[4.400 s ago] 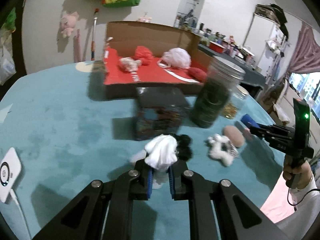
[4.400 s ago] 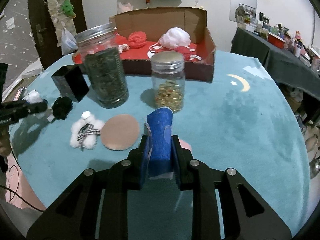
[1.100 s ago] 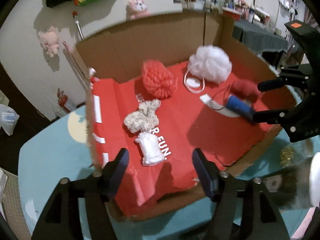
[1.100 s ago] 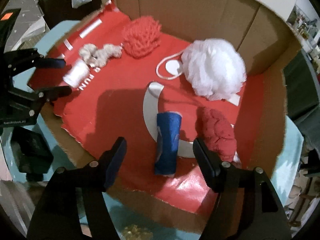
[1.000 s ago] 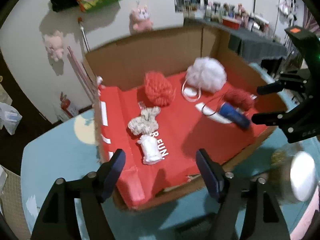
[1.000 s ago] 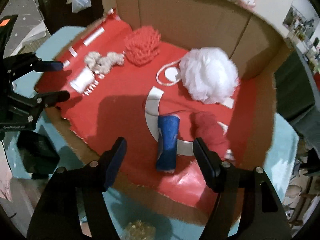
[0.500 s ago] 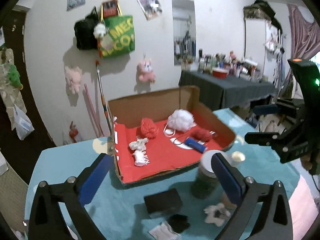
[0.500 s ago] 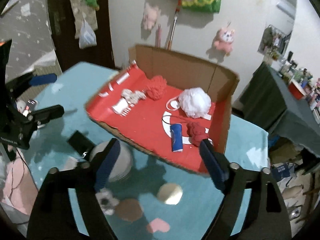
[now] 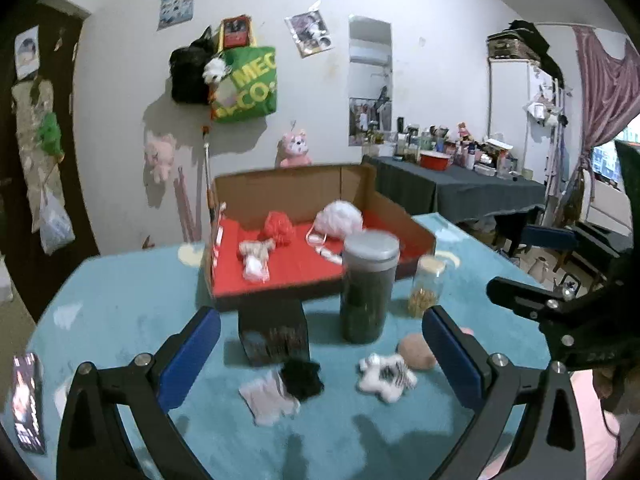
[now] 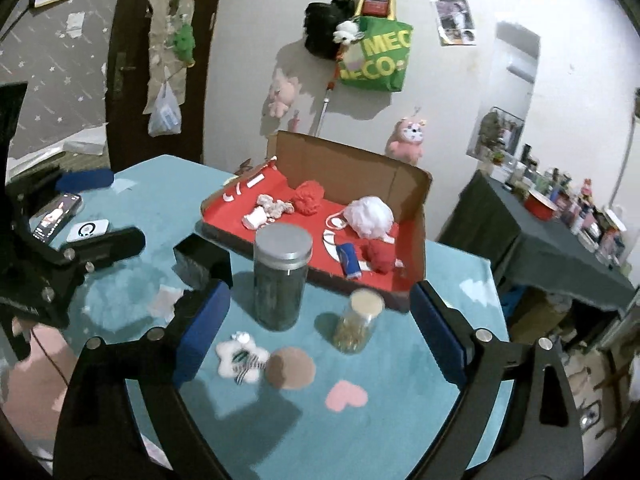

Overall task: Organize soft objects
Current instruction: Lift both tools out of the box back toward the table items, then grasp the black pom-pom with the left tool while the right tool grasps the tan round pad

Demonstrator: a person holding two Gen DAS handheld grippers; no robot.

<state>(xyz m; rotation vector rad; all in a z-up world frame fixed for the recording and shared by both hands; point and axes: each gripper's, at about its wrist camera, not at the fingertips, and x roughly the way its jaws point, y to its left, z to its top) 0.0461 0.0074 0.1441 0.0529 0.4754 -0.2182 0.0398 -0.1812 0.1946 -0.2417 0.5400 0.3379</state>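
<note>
Grippers both pulled back from the cardboard box (image 10: 404,184) since a second ago; earlier they hung right over its red floor, now the whole teal table (image 9: 132,288) shows. Left gripper (image 9: 320,344) jaws spread as wide as they go, nothing between them. Right gripper (image 10: 320,320) jaws wide and opening further, nothing held.

White roll (image 9: 254,267) that the left gripper carried four seconds back now lies in the box, near its left front. Blue roll (image 10: 349,258) that the right one carried lies in the box too, just beside the dark red soft lump (image 10: 380,257). White pouf (image 10: 370,216), red knit ball (image 10: 308,196) and beige knot (image 10: 274,206) sit in the box as before.

Out on the table: black fuzzy piece (image 9: 301,376) touching a white cloth scrap (image 9: 268,398), white star toy (image 10: 240,358), tan round pad (image 10: 290,368) just beside it. Tall dark jar (image 10: 282,276), small jar (image 10: 358,320) and black box (image 9: 274,332) stand in front of the cardboard box. Frames blurry.
</note>
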